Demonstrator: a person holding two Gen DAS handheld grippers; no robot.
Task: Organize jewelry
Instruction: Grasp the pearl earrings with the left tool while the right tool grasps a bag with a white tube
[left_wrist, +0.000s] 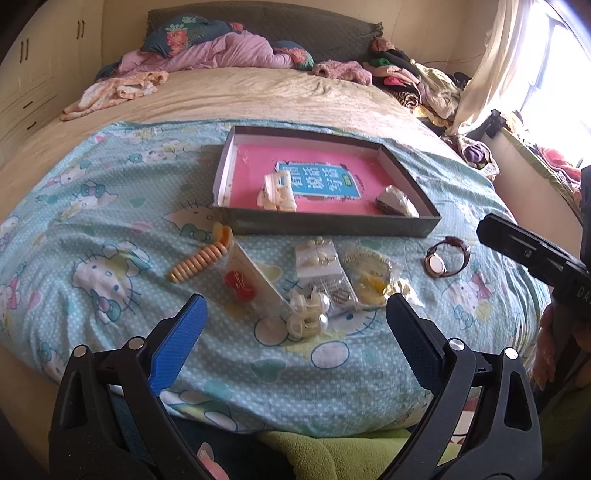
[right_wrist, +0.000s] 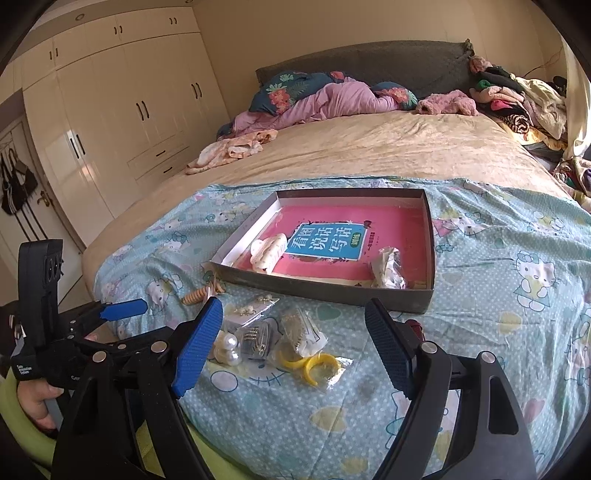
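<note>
A wide bed with a tan bedspread (right_wrist: 369, 147) fills both views, and over its near end lies a light blue cartoon-cat sheet (left_wrist: 110, 229). On that sheet sits a shallow dark grey cardboard tray (left_wrist: 332, 223) with a pink book cover lining its floor; inside it rest a cream plastic claw hair clip (left_wrist: 277, 194) toward the left and a small clear bag with dark contents (left_wrist: 397, 203) in the near right corner. The left gripper (left_wrist: 295, 332) hovers low over the loose jewelry in front of the tray, its blue-padded jaws spread wide and holding nothing. The right gripper (right_wrist: 293, 343) hovers likewise beside it, jaws wide apart and empty. Between tray and grippers lies a cluster: a clear packet with a red ornament (left_wrist: 247, 277), a white card of pearl earrings (left_wrist: 318, 260), a clear bag holding yellow plastic rings (right_wrist: 314, 363), a cream bow clip with large pearls (left_wrist: 308, 315), and a small packet of gold-toned pieces (right_wrist: 255, 341). An orange coiled hair tie (left_wrist: 199, 262) lies left of the cluster, and a brown-strapped wristwatch (left_wrist: 447, 256) lies apart on the right.
</note>
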